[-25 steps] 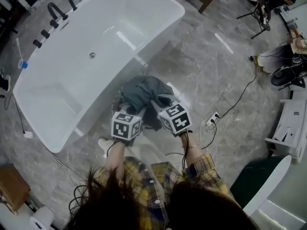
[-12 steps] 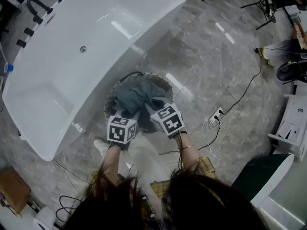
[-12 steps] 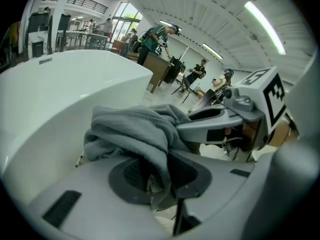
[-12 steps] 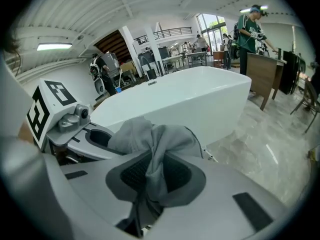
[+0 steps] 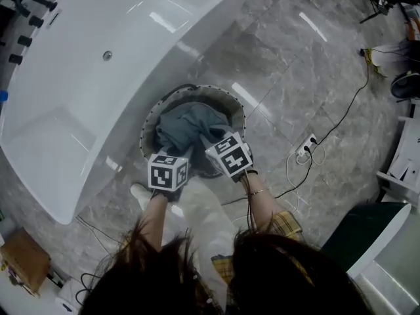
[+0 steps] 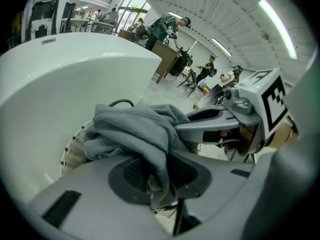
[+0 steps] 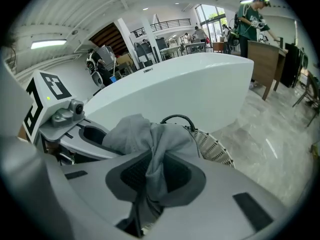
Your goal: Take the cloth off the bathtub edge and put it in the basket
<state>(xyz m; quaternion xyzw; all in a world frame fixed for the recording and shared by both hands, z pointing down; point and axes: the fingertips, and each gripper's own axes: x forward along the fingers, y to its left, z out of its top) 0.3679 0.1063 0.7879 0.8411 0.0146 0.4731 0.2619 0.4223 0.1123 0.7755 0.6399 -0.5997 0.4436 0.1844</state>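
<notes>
A grey cloth (image 5: 189, 126) is bunched over the round white basket (image 5: 226, 99) on the floor beside the white bathtub (image 5: 98, 64). My left gripper (image 5: 176, 155) is shut on the cloth's near left part; the fabric (image 6: 145, 134) runs down between its jaws. My right gripper (image 5: 213, 146) is shut on the cloth's right part, and the pinched fold (image 7: 155, 159) hangs through its jaws. The basket's woven rim shows as (image 6: 75, 149) in the left gripper view and as (image 7: 212, 149) in the right gripper view. Both grippers hover side by side over the basket's near edge.
The tub's outer wall (image 7: 190, 94) stands just behind the basket. Black taps (image 5: 26, 18) sit on the tub's far rim. A power strip and cables (image 5: 305, 151) lie on the marble floor to the right. A dark green panel (image 5: 357, 231) is at lower right.
Both grippers, with the cloth in them, have moved away from the tub side and now sit over the basket, whose rim has come into full view around the cloth.
</notes>
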